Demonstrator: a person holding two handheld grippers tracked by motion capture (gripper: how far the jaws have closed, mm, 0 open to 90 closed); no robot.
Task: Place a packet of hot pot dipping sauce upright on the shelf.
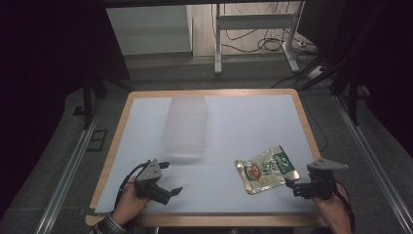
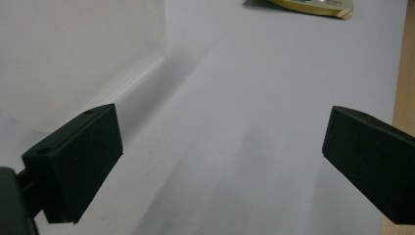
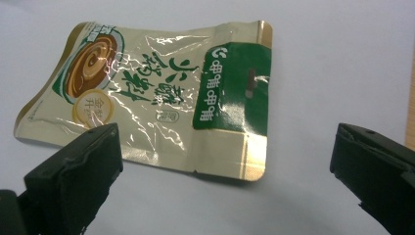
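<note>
Pouch (image 1: 265, 169) gold-green, crinkled, flat on white sheet (image 1: 243, 126); left gripper (image 1: 167, 178), right gripper (image 1: 291, 185) jaws apart.

Wooden table (image 1: 115, 146) w/ white sheet (image 1: 243, 122) over most of the top. Clear plastic container (image 1: 186, 127), upside down, lies left of centre on the sheet. Gold-and-green foil pouch (image 1: 267, 169) lies flat near right, well apart from the container. Beyond the far edge: grey metal stand (image 1: 253, 22), black cables (image 1: 272, 44) on the floor.
</note>
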